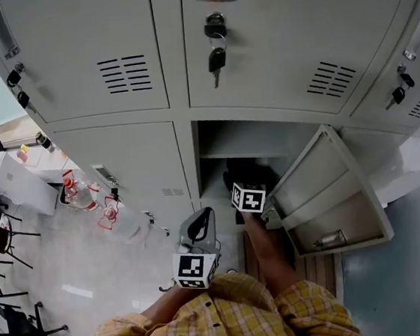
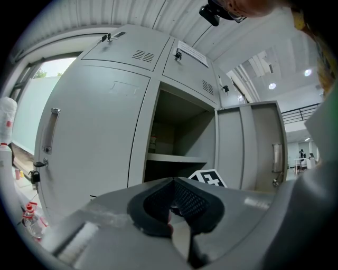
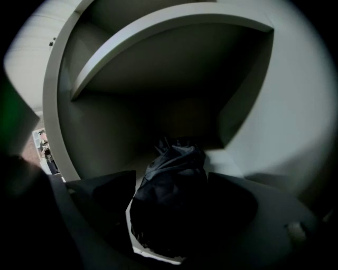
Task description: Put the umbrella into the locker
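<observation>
A dark folded umbrella (image 3: 171,195) lies on the floor of the open locker compartment (image 3: 105,132), under its shelf (image 3: 174,31). My right gripper (image 3: 169,182) reaches into that compartment with its jaws open wide on either side of the umbrella; a light gap shows along the left jaw. In the head view only its marker cube (image 1: 248,197) shows at the locker mouth (image 1: 220,192), with the umbrella (image 1: 254,173) a dark shape behind it. My left gripper (image 1: 203,217) hangs in front of the lockers, shut and empty (image 2: 171,203).
The compartment's door (image 1: 326,195) stands swung open to the right. Keys (image 1: 216,46) hang from the door above. Bottles with red caps (image 1: 85,196) and chairs (image 1: 17,328) stand on the floor at the left.
</observation>
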Action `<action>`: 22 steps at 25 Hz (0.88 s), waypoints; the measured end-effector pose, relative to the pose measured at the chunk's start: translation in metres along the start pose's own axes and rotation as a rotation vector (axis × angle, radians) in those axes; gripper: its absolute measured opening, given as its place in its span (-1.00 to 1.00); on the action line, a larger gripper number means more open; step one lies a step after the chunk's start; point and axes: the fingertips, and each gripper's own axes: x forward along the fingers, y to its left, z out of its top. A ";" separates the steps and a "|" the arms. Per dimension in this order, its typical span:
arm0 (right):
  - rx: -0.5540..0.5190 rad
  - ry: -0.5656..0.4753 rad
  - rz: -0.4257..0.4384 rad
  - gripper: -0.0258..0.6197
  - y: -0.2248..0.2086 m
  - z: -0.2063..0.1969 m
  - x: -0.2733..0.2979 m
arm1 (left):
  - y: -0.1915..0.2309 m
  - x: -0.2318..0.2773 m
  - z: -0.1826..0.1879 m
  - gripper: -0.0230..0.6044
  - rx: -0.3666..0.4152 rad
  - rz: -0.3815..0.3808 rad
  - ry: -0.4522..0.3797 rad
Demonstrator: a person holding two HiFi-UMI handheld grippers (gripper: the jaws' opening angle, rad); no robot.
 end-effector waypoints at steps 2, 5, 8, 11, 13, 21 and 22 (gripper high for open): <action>-0.001 -0.009 0.005 0.39 0.001 -0.001 -0.005 | 0.001 0.000 0.000 -0.94 -0.002 -0.001 0.000; -0.001 -0.037 0.009 0.39 0.003 0.002 -0.016 | 0.001 0.001 -0.002 -0.94 -0.007 -0.005 0.003; 0.000 -0.086 0.028 0.39 0.008 0.012 -0.034 | -0.002 0.002 -0.001 -0.94 -0.017 -0.018 0.004; -0.024 -0.148 0.058 0.38 0.015 0.028 -0.059 | -0.007 0.006 0.001 -0.94 -0.020 -0.038 -0.002; -0.040 -0.180 0.075 0.29 0.020 0.036 -0.075 | -0.009 0.008 0.001 -0.94 -0.024 -0.045 0.000; -0.029 -0.258 0.122 -0.16 0.034 0.051 -0.128 | -0.018 0.013 -0.001 -0.94 -0.023 -0.075 0.008; -0.033 -0.268 0.124 -0.25 0.036 0.052 -0.135 | -0.018 0.013 -0.001 -0.94 -0.023 -0.076 0.008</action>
